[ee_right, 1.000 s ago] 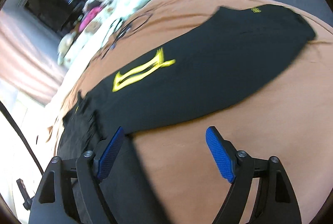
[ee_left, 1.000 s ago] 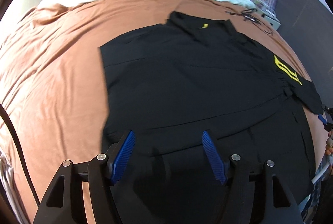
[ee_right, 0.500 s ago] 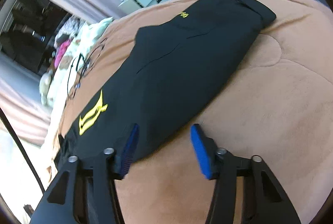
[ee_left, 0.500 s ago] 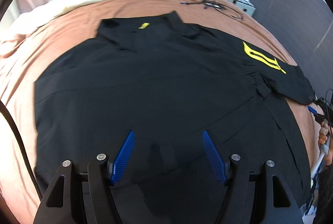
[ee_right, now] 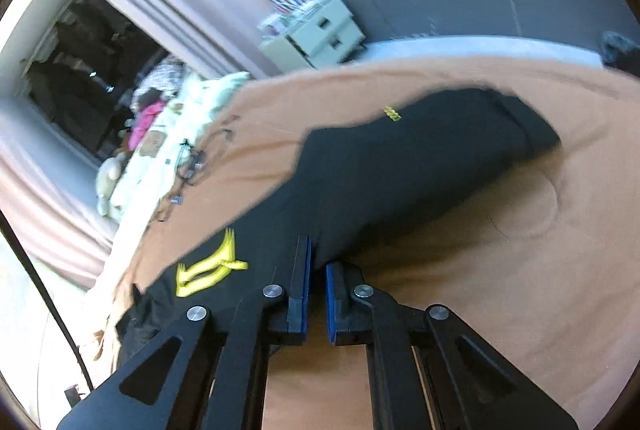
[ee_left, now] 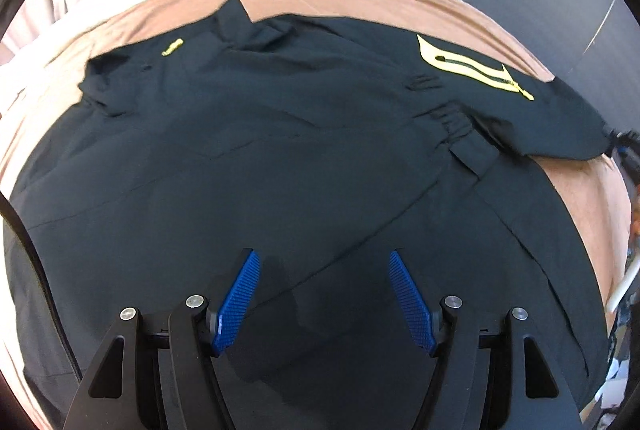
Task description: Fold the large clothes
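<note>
Black jacket spread flat on brown bedspread; right gripper clenched on sleeve edge, sleeve's long axis running to upper right of frame; left gripper released, above jacket body at lower centre of frame, nothing between pads

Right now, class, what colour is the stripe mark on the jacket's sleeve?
Yellow stripe mark on the black jacket; left wrist view.

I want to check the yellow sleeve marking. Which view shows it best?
The left wrist view: the yellow marking lies flat and sharp on the black jacket. The right wrist view shows it bunched and blurred.
</note>
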The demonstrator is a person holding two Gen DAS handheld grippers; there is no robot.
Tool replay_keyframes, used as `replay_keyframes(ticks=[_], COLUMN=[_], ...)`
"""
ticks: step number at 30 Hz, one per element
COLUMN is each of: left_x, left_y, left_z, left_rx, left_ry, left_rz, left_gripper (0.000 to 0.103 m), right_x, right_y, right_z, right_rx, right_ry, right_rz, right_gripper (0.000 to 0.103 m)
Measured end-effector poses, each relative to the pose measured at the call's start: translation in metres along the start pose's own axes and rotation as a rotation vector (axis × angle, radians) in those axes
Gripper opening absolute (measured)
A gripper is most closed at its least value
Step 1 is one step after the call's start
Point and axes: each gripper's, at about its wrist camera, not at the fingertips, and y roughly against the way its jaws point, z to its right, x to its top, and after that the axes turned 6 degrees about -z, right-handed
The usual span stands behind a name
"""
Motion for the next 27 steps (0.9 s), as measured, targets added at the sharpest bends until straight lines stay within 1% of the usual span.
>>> replay_keyframes(ticks=[3, 6, 7, 10, 11, 14, 18, 21, 22, 23, 24, 25, 27], left_x=[0.000, -0.002, -0.004, -0.009, -0.011, -0.021, -0.038, -0.054, -0.059, -0.064, -0.069, -0.075, -0.086], left_y=[-0.003, 0.007, 0.014, 0.043, 0.051, 0.083, 0.121, 0.152, 0.160, 0.169, 0.176, 0.186, 0.201], left_z=[0.001, 0.003, 0.003, -0.003, -0.005, -0.020, -0.045, -0.068, -0.074, -0.080, -0.086, -0.093, -0.106], left_rx=[-0.017, -0.040, -0.042, -0.040, -0.039, -0.031, -0.015, 0.013, 0.024, 0.033, 0.040, 0.049, 0.066], left_ry=[0.020, 0.036, 0.034, 0.034, 0.038, 0.057, 0.097, 0.127, 0.135, 0.143, 0.151, 0.160, 0.178], left_rz=[-0.011, 0.001, 0.010, 0.048, 0.059, 0.099, 0.138, 0.163, 0.170, 0.177, 0.183, 0.192, 0.204], left_gripper=[0.069, 0.069, 0.069, 0.069, 0.069, 0.069, 0.069, 0.069, 0.069, 0.069, 0.069, 0.069, 0.069], right_x=[0.001, -0.002, -0.003, -0.014, -0.015, -0.030, -0.048, -0.055, -0.063, -0.060, -0.061, -0.070, -0.064], right_y=[0.020, 0.040, 0.043, 0.058, 0.063, 0.077, 0.087, 0.092, 0.093, 0.096, 0.095, 0.095, 0.086], right_z=[-0.034, -0.078, -0.088, -0.140, -0.151, -0.194, -0.249, -0.276, -0.289, -0.286, -0.292, -0.304, -0.308], right_rx=[0.051, 0.103, 0.112, 0.155, 0.172, 0.228, 0.263, 0.291, 0.301, 0.305, 0.302, 0.298, 0.309], right_ry=[0.042, 0.108, 0.125, 0.204, 0.222, 0.280, 0.351, 0.385, 0.398, 0.406, 0.422, 0.445, 0.466], right_rz=[0.017, 0.024, 0.025, 0.020, 0.018, 0.014, -0.006, -0.024, -0.033, -0.039, -0.045, -0.050, -0.074], right_gripper=[0.001, 0.001, 0.001, 0.001, 0.000, 0.000, 0.000, 0.000, 0.000, 0.000, 0.000, 0.000, 0.000])
